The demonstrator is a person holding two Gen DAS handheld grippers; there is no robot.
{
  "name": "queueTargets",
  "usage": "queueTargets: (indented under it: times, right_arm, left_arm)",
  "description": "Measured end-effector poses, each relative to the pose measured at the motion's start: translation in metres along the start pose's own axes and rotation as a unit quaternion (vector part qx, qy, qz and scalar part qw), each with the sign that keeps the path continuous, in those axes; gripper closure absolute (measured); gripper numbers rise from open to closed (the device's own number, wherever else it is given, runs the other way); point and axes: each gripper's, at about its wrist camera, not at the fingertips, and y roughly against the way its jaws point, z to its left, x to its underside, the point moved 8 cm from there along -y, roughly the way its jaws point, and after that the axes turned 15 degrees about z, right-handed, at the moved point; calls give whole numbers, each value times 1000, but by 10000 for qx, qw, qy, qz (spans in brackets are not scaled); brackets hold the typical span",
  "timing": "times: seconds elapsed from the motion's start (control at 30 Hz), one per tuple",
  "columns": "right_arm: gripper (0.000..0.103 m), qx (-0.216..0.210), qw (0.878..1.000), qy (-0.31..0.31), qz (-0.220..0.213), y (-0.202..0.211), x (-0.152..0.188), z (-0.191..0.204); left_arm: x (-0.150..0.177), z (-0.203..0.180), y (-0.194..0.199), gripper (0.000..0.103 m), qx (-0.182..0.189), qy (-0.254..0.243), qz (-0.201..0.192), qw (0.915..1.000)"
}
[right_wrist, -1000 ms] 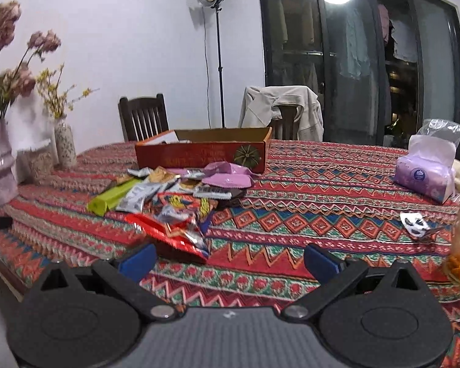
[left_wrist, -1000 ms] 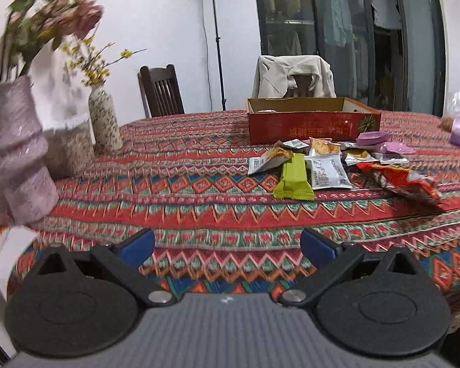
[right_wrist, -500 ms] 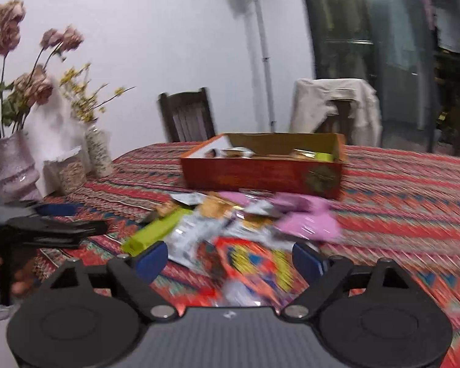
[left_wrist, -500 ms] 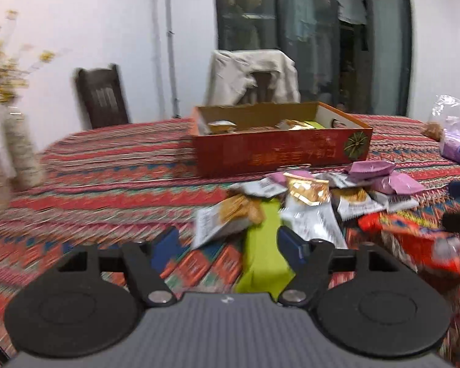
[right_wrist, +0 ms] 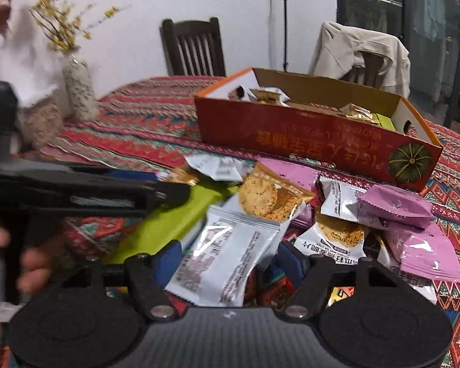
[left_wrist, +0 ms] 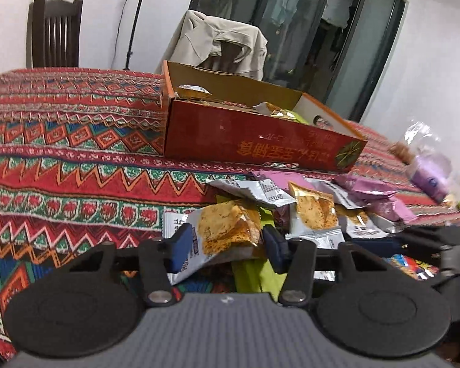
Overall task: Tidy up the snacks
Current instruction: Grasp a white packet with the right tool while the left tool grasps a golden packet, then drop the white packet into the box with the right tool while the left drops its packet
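- The tabletop wears a bright zigzag cloth in red, green and blue.
- A dark wooden chair and a chair with a cream jacket over it stand behind the tabletop.
- A long red cardboard box sits on the cloth with its top open. A few snack packets lie inside it.
- A messy snack pile lies on the cloth just in front of the box. It has pink packets, silver ones, a green one and cookie ones.
- The left claw is low over the near edge of the pile. Its blue pads have just been closing. A silver cookie packet sits between them. The left pad touches it, but I cannot tell if both pads squeeze it.
- The right claw is also down at the pile. Its pads have just been closing too. A silver packet lies between them, but the pads do not press on it.
- A long green packet lies under the silver ones, on the left in the right claw's view.
- A speckled vase with yellow flowers stands far off on the left.
- A hand holds the left claw's handle, blurry at the left edge of the right claw's view.
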Motion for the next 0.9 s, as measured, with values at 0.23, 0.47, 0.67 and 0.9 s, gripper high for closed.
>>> queueTargets:
  times: [0.23, 0.47, 0.67, 0.9]
  right_arm:
    - [52, 154, 9998, -146, -56, -10, 6, 0]
    - [65, -75, 9996, -149, -237, 1, 15, 2]
    - [65, -306, 9982, 10, -520, 32, 29, 8]
    - [65, -830, 9893, 24, -1197, 85, 50, 7]
  left_arm:
    - [9, -5, 18, 67, 50, -51, -1, 10000]
    - [25, -2, 47, 76, -180, 182, -95, 9996]
    - [51, -12, 83, 80, 45, 699, -396, 9968]
    - [71, -24, 101, 81, -246, 1062, -396, 9932]
